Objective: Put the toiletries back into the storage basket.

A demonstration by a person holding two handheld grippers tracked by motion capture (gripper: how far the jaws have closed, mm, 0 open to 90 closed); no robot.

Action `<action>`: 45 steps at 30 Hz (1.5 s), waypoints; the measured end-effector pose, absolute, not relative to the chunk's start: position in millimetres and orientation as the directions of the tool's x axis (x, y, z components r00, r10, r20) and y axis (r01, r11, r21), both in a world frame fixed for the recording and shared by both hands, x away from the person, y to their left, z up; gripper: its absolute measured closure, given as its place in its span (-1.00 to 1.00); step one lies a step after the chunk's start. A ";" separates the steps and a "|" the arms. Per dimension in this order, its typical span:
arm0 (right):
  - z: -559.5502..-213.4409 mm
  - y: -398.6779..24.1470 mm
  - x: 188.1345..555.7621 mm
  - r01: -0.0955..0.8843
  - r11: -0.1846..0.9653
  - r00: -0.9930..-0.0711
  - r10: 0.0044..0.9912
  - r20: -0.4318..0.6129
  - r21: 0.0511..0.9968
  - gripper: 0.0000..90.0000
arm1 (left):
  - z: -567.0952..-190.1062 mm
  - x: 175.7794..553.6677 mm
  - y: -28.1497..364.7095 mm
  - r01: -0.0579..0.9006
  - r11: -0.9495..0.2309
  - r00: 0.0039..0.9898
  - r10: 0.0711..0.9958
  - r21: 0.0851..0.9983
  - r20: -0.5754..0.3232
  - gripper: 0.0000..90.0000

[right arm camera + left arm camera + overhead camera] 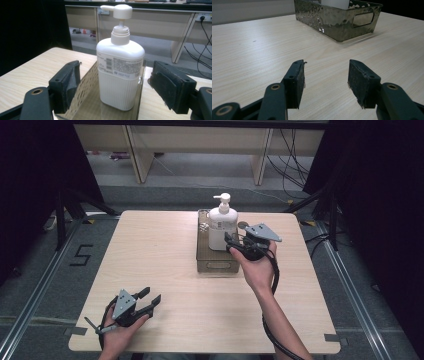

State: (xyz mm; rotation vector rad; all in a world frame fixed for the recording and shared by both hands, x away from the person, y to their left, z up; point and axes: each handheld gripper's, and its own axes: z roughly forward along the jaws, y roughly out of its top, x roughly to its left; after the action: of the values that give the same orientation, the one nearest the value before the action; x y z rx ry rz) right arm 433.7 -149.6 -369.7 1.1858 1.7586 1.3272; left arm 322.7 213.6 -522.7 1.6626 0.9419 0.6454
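A white pump bottle point(222, 224) point(120, 72) stands upright in a hammered metal tray point(204, 256) point(337, 23) at the table's back middle. My right gripper point(236, 243) point(115, 85) is open just right of the tray, its jaws spread either side of the bottle without touching it. My left gripper point(150, 301) point(326, 77) rests open near the front left of the table, aimed toward the tray, with nothing between its jaws.
The wooden table point(150, 255) has bare surface left and front of the tray. A small round dark object point(243, 225) lies behind the right gripper. Desks and cables stand on the floor beyond the table.
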 end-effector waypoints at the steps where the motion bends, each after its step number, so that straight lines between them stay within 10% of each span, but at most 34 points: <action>1: -370.4 -150.1 431.9 0.285 0.085 -0.398 0.917 0.037 0.955 -0.46 | -522.3 322.2 213.6 0.267 -0.123 0.538 0.842 0.956 -0.042 0.04; 45: -466.7 -215.7 352.6 0.396 0.143 -0.430 0.902 0.046 0.907 -0.31 | -522.0 321.7 213.2 0.268 -0.133 0.533 0.845 0.954 -0.032 0.04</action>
State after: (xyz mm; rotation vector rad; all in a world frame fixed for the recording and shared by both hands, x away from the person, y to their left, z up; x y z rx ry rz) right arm 352.6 -215.7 -466.7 1.2387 1.9003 1.2546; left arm 321.7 213.2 -522.0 1.6763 0.9505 0.6570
